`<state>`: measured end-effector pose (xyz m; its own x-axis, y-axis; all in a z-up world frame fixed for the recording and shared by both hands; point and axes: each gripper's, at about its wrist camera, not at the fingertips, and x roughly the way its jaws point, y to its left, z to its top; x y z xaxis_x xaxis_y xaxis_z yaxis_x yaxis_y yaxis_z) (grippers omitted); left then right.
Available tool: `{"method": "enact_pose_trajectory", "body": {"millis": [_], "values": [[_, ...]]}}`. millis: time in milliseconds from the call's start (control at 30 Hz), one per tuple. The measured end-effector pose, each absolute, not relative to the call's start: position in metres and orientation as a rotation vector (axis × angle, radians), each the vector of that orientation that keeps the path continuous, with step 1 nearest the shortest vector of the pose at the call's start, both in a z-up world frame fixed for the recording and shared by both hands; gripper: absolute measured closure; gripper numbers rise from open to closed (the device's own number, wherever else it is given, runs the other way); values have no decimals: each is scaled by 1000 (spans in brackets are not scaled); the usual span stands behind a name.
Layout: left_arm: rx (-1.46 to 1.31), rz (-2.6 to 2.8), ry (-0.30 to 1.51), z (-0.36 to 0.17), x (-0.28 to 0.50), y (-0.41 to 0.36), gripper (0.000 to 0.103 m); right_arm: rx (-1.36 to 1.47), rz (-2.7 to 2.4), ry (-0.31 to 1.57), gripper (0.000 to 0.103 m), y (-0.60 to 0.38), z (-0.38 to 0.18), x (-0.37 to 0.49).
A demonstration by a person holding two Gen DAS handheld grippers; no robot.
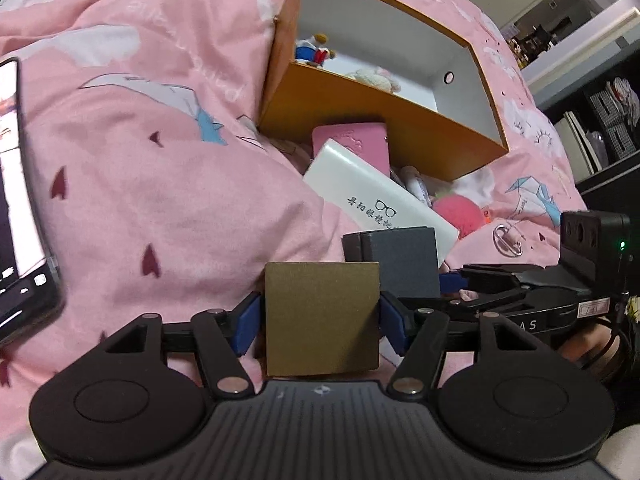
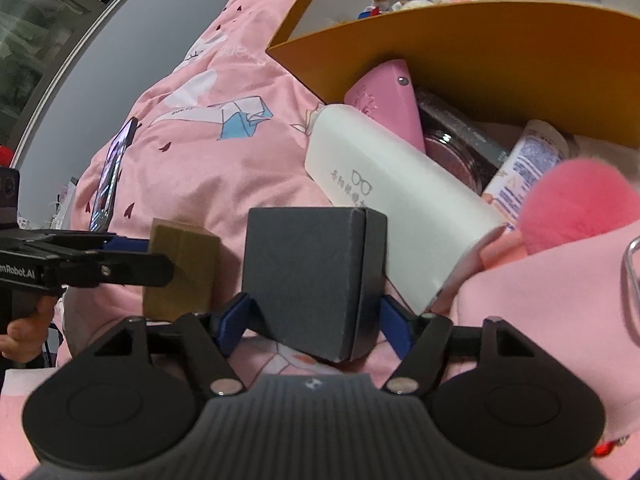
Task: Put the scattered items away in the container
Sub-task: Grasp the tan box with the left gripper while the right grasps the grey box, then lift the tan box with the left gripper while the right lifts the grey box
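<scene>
My left gripper (image 1: 320,322) is shut on a gold-brown box (image 1: 322,318), held just above the pink bedding. My right gripper (image 2: 314,320) is shut on a dark grey box (image 2: 312,276), which also shows in the left wrist view (image 1: 404,260). The gold-brown box appears to its left in the right wrist view (image 2: 180,268). The orange container (image 1: 380,132) with a white inside stands tilted on the bed ahead and holds small plush toys (image 1: 316,52). In front of it lie a white glasses case (image 1: 372,192), a pink case (image 1: 356,144), a pink pompom (image 2: 576,204) and a tube (image 2: 528,164).
A phone (image 1: 16,200) with a lit screen lies on the bedding at the left. A dark round jar (image 2: 456,152) lies under the cases. A metal ring (image 1: 506,240) lies at the right. Dark shelves (image 1: 600,128) stand beyond the bed's right edge.
</scene>
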<state>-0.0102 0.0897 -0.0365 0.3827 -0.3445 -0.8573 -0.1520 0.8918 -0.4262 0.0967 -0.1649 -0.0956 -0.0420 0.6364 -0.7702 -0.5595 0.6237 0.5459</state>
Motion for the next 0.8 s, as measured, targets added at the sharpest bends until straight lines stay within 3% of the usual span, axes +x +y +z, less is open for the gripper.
{"method": "enact_pose_trajectory", "body": {"millis": [100, 233, 433, 800], "values": [[-421, -109, 1184, -35, -8, 76, 30, 79, 977, 1280, 30, -163, -96, 97], [-358, -90, 1168, -32, -9, 66, 30, 96, 973, 1235, 47, -170, -88, 97], [-304, -64, 1145, -26, -10, 60, 30, 127, 981, 1161, 62, -187, -64, 95], [91, 14, 1065, -19, 6, 15, 30, -67, 941, 979, 66, -189, -25, 84]]}}
